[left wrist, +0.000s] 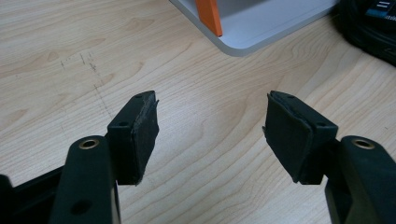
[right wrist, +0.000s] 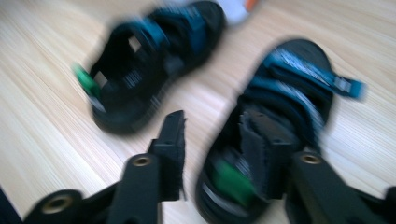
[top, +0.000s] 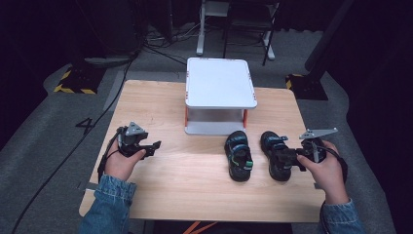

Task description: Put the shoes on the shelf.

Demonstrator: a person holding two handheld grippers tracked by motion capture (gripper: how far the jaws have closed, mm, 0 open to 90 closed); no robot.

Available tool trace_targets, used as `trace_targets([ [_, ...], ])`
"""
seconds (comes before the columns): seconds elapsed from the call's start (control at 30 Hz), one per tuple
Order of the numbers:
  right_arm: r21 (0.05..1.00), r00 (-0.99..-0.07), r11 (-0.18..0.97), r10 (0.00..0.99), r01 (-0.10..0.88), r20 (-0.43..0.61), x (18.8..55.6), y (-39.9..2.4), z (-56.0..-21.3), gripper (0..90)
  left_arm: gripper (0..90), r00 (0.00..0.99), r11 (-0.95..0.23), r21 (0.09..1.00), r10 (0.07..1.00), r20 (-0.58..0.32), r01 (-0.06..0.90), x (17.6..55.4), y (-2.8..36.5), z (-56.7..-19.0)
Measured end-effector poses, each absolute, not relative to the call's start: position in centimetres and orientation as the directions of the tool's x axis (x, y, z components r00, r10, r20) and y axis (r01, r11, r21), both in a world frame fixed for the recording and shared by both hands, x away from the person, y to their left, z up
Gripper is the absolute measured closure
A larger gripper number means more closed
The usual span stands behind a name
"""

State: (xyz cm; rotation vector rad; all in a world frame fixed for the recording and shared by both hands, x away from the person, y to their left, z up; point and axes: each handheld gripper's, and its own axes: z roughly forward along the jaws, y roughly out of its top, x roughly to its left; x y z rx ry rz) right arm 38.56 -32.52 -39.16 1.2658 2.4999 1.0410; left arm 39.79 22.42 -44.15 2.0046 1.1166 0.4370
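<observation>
Right hand-held gripper (top: 285,157) sits at the heel end of the right sandal (top: 275,154), and from where I watch its jaws stand partly apart, straddling the sandal's near side edge; the right gripper view is blurred, so I cannot tell whether the pads actually press the sole, and I read it as released rather than clenched. My left hand-held gripper (top: 155,146) hovers low over bare wood on the left of the desk (top: 160,190), jaws spread wide with nothing between them.

Both sandals are black with blue straps. They lie side by side right of the desk's centre, long axes running roughly from me toward the far edge, the left sandal (top: 238,156) just beside its mate but apart from it.

Just beyond their far ends stands a small white two-tier shelf (top: 220,83) with orange posts, at the desk's far middle.
</observation>
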Motion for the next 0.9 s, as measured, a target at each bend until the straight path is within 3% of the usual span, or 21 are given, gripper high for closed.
trace_targets([
  [0.17,0.597,-0.563,0.382,0.813,0.705,0.145,40.0,-30.7,-41.7,58.5,35.6,0.554,-0.309,0.766,0.829,-0.073,0.563,39.5,22.5,-44.2],
  [0.3,0.549,-0.535,0.386,0.834,0.741,0.137,40.5,-30.3,-42.5,74.2,35.6,0.547,-0.304,0.766,0.834,-0.073,0.566,39.3,22.9,-44.3],
  [0.5,0.549,-0.518,0.382,0.848,0.743,0.111,40.8,-29.9,-42.4,87.5,35.6,0.526,-0.293,0.764,0.848,-0.071,0.575,38.3,23.6,-44.4],
  [0.9,0.589,-0.592,0.381,0.776,0.713,0.215,41.1,-26.0,-42.7,87.6,35.6,0.483,-0.260,0.765,0.872,-0.076,0.589,36.8,25.1,-44.3],
])
